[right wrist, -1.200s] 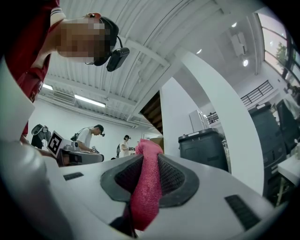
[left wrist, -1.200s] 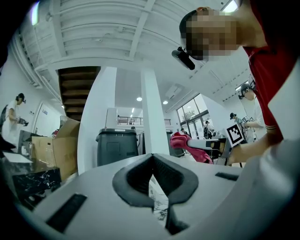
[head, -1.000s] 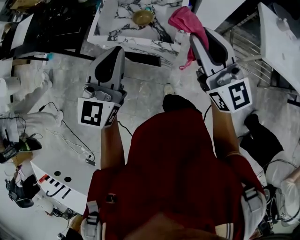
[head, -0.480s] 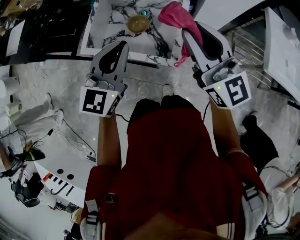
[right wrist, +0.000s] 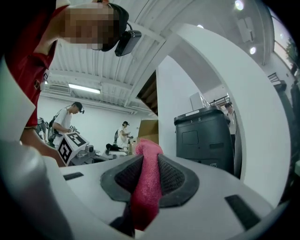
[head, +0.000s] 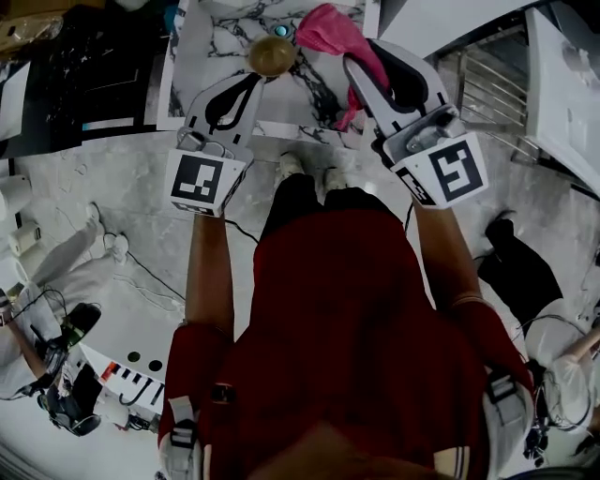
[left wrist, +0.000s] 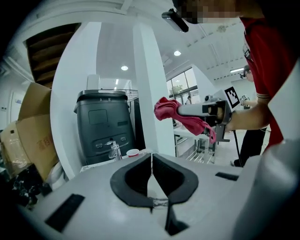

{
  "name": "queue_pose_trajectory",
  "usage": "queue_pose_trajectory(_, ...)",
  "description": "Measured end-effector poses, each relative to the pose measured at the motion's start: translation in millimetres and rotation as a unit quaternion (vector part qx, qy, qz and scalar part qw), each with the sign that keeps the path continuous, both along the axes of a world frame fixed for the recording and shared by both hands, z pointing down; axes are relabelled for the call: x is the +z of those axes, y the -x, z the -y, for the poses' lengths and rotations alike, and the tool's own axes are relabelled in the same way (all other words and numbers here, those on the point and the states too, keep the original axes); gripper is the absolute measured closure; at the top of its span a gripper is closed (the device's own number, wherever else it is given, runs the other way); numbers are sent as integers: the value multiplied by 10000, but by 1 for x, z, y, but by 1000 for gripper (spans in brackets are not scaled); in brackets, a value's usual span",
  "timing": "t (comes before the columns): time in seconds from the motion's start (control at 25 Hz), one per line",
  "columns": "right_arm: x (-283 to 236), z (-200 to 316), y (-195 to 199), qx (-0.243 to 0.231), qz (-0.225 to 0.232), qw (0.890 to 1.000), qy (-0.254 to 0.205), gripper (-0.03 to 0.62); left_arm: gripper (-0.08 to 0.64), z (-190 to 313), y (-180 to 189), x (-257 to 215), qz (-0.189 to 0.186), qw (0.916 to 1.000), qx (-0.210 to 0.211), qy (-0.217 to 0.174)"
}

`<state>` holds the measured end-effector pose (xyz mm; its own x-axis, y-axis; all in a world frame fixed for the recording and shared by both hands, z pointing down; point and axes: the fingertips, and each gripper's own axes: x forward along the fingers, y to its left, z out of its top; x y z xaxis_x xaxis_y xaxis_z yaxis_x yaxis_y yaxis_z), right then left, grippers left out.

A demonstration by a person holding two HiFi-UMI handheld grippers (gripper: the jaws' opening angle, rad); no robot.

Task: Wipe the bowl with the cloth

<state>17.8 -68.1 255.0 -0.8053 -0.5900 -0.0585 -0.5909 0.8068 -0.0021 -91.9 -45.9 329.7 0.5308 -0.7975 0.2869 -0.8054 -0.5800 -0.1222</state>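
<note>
A small golden-brown bowl (head: 272, 54) sits on the marble-patterned table (head: 211, 42) at the top of the head view. My left gripper (head: 249, 82) hovers just short of the bowl, its jaws closed together with nothing between them (left wrist: 151, 155). My right gripper (head: 352, 62) is shut on a pink cloth (head: 328, 28), which bunches beyond the jaws over the table, to the right of the bowl. In the right gripper view the cloth (right wrist: 147, 183) runs down between the jaws. From the left gripper view the cloth (left wrist: 183, 118) hangs in the air, off the right gripper (left wrist: 206, 110).
A small teal object (head: 281, 30) lies beside the bowl. A dark grey bin (left wrist: 104, 125) and a white column (left wrist: 150, 93) stand ahead. A metal rack (head: 487, 70) is at the right. Cables (head: 150, 281) trail on the floor. Other people (right wrist: 65, 122) stand in the background.
The table, bowl and both grippers have drawn closer together. The left gripper's tips now sit right by the bowl, and the cloth has come over the table.
</note>
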Motion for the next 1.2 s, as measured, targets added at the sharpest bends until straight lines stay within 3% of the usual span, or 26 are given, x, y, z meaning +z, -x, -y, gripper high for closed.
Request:
queue_pose_trajectory(0.24, 29, 18, 27, 314, -394, 9985, 208, 505, 552, 23, 2, 36, 530, 9952, 748, 345)
queue_pose_trajectory(0.56, 57, 40, 58, 759, -711, 9931, 536, 505, 551, 38, 6, 97, 1156, 9733, 1822, 778)
queue_pose_trajectory(0.88, 83, 52, 73, 978, -884, 9884, 751, 505, 516, 49, 7, 151, 1982, 9378, 2639, 1078)
queue_pose_trajectory(1.2, 104, 74, 70, 1004, -907, 9852, 1048, 505, 483, 54, 4, 202, 2532, 8987, 3231, 1546)
